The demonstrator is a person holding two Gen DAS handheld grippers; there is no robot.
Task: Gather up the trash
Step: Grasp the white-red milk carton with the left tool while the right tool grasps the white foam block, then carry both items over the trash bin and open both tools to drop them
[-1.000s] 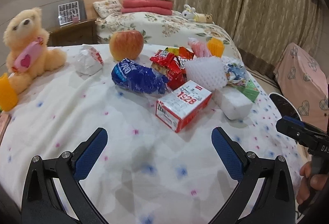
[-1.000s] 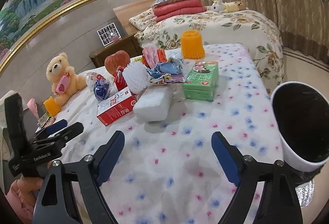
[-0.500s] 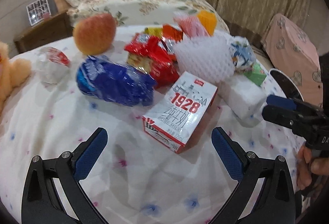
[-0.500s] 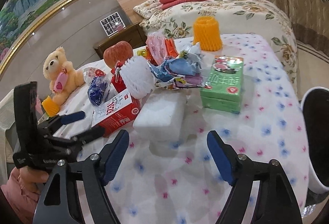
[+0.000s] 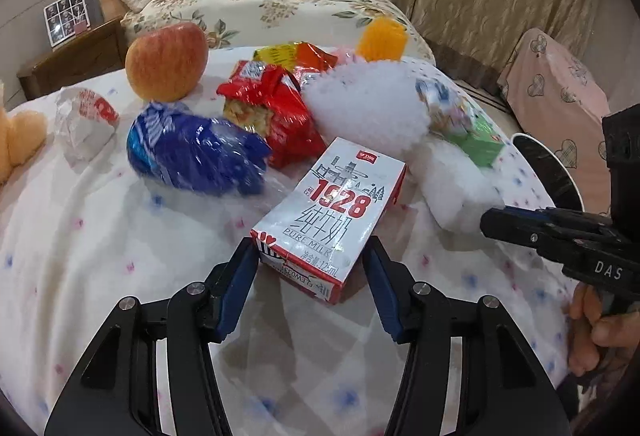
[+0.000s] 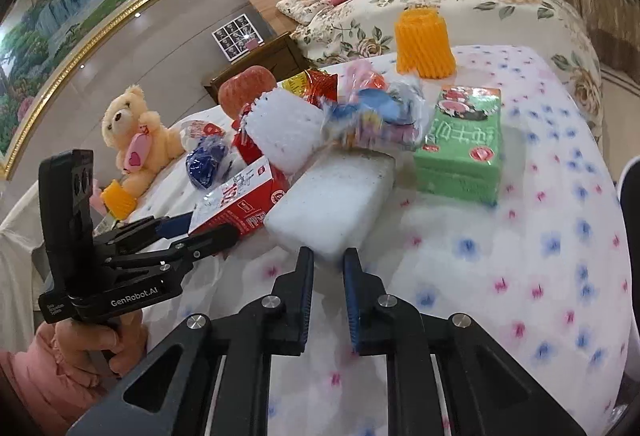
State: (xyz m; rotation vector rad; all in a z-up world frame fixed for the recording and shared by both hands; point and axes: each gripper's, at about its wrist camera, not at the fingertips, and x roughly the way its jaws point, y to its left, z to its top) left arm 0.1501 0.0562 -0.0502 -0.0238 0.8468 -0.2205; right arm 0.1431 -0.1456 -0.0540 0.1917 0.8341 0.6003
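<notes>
The job looks like it has only just begun. Lots of trash is on the counter [image 5: 80, 236], which has a white cloth with small pink and blue flowers. No trash can be seen in the black bin with the white rim [image 5: 552, 172] at the counter's far edge.

The left gripper [image 5: 312, 268] has its two blue pads on either side of the near end of a red and white paper milk box [image 5: 340, 204]. Its jaws are closing on the box. The pads look very close to the box's sides, but I cannot tell if they squeeze it yet. The box lies flat and points away from the gripper.

The right gripper [image 6: 329, 276] has its jaws almost together, with only a thin gap. Just past its tips lies a white foam block [image 6: 332, 200]. The corner of the block is right at the tips, and it may be pinched there, but I cannot tell if they hold it.

Still left to pick up, I think: a blue shiny snack bag [image 5: 196, 156], a red shiny snack bag [image 5: 272, 112], a white foam net sleeve [image 5: 368, 108], a crumpled white paper wrapper [image 5: 84, 120], a green paper box [image 6: 464, 144] and an orange foam net sleeve [image 6: 424, 40].

The red and yellow apple [image 5: 166, 62] and the yellow plush teddy bear [image 6: 132, 132] do not look like trash, so they likely stay.
</notes>
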